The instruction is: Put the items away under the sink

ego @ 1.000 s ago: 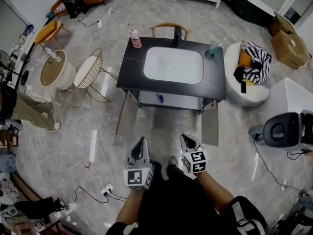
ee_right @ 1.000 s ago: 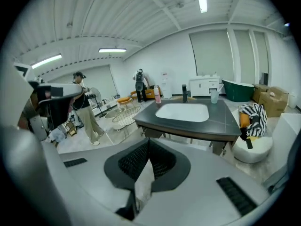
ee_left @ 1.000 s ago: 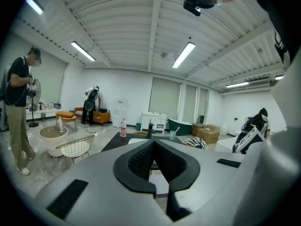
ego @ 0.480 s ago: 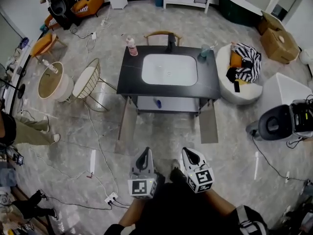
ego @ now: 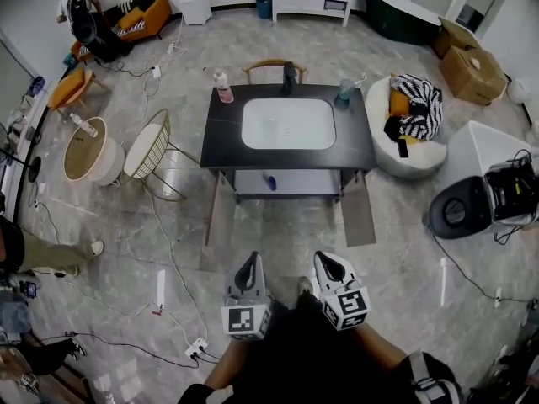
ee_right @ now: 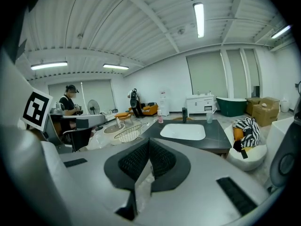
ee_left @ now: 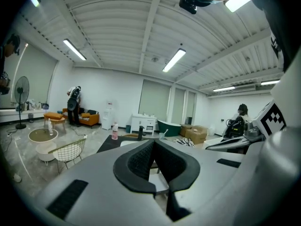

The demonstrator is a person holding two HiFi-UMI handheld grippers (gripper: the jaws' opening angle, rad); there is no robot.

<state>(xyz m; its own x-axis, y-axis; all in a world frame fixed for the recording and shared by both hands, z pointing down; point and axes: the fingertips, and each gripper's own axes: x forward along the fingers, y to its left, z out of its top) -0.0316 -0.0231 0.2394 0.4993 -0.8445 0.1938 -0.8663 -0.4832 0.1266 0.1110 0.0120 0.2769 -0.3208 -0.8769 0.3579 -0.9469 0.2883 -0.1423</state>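
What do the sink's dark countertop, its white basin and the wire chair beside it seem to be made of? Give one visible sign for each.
Countertop: probably stone or a stone-look slab, matt; even black with little glare.
Basin: likely ceramic, smooth; uniform white, rounded rim.
Wire chair: thin metal wire, painted pale; the floor shows through its open grid.
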